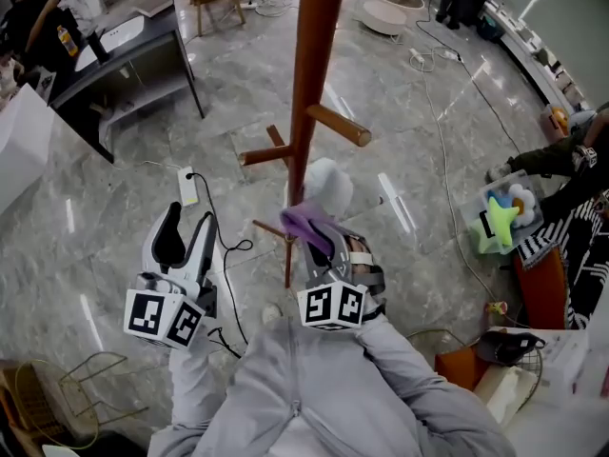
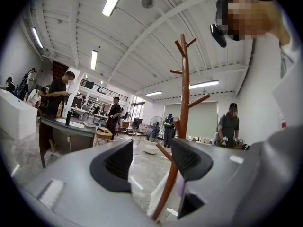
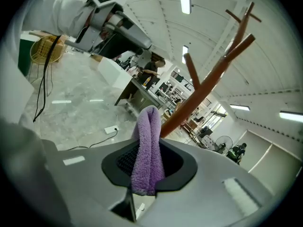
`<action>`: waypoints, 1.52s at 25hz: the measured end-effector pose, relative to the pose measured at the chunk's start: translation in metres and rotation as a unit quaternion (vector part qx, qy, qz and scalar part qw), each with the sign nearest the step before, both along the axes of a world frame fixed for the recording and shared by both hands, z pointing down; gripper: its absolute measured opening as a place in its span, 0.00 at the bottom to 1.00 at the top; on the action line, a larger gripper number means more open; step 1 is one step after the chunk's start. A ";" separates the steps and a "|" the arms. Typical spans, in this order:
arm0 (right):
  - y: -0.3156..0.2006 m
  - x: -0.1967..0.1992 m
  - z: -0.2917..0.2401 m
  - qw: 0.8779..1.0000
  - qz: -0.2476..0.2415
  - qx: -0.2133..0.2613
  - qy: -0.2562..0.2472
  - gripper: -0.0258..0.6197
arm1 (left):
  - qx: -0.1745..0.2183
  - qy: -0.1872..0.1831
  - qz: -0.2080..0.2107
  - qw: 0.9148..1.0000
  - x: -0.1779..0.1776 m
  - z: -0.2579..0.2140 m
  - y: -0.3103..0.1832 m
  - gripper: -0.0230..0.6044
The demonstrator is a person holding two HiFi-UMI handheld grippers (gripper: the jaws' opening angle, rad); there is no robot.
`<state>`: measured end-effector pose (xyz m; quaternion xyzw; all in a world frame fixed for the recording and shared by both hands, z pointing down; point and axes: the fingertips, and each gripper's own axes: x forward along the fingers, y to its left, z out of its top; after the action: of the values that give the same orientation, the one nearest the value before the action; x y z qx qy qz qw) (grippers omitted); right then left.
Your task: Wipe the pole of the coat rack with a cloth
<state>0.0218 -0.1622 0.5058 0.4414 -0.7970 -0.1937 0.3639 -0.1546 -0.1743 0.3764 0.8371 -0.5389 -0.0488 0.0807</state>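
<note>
The right gripper has its fingers clenched on a folded purple cloth, which stands up out of the dark pads. The top of the fold sits just beside the brown pole of the coat rack; whether it actually touches the wood cannot be told. From the head view, the cloth is down at the lower part of the pole, below the short side pegs, with the right gripper close in behind it. The left gripper is held off to the left of the rack, its fingers released and apart, with nothing between them. Through their gap the pole shows farther off. A white power strip lies on the grey marble floor near the left gripper.
</note>
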 end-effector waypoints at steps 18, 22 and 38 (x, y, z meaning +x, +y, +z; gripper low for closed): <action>-0.008 0.059 -0.146 0.971 0.089 0.077 -0.206 0.13 | 0.017 -0.004 0.032 0.999 0.033 -0.013 -0.002 0.48; -0.015 0.075 -0.158 0.961 0.099 0.104 -0.238 0.13 | 0.019 -0.004 0.033 0.999 0.035 -0.014 0.000 0.47; -0.022 0.129 -0.154 0.908 0.157 0.087 -0.378 0.13 | 0.024 -0.006 0.037 0.999 0.038 -0.017 0.001 0.48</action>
<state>0.1511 -0.1842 0.3515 0.6308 -0.7753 -0.0218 0.0212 -0.1165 -0.1738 0.3591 0.8583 -0.5068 -0.0535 0.0594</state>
